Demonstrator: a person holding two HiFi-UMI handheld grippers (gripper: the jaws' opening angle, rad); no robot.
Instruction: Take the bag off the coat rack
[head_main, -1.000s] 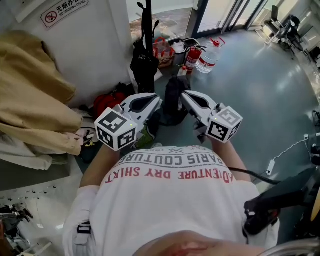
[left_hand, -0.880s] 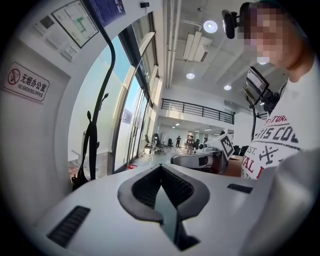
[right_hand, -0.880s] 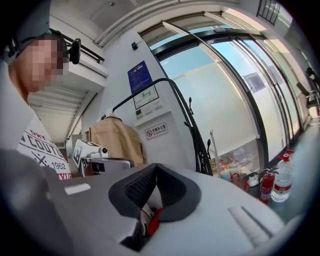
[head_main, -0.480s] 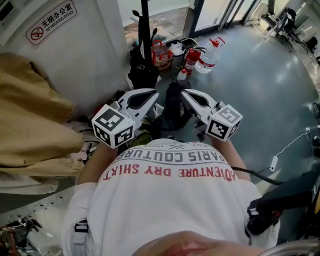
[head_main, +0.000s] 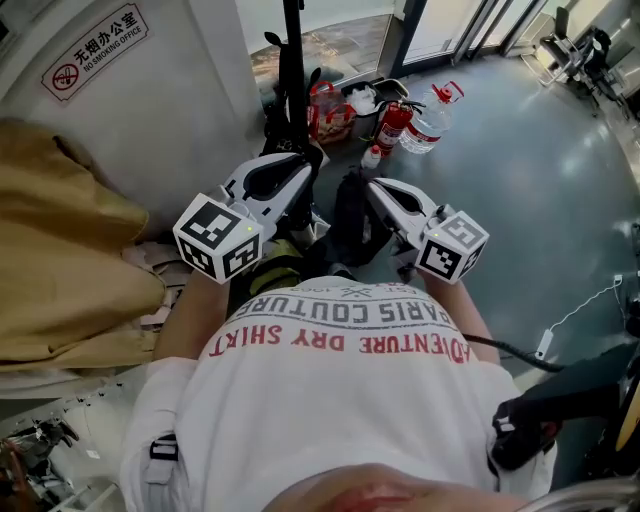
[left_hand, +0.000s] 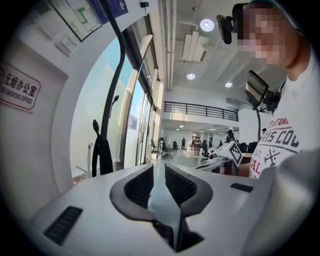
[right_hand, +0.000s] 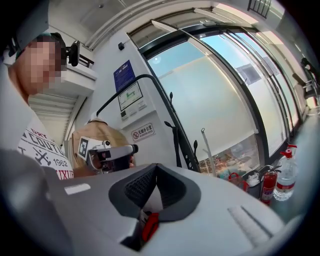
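Two grippers face the rack (head_main: 293, 60). The left gripper (head_main: 303, 160) is nearest it, its jaws opening slightly with nothing between them. It is likely readying for the black bag (left_hand: 102, 156), which seems to hang just ahead of its tips. The right gripper (head_main: 375, 188), alongside, is closed and empty, probably in reserve.

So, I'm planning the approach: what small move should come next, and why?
Probably ease the left gripper forward and slightly left toward the black bag hanging on the tall black coat rack: its jaws are opening with nothing between them, and the bag hangs ahead, untouched. The right gripper is shut and empty.
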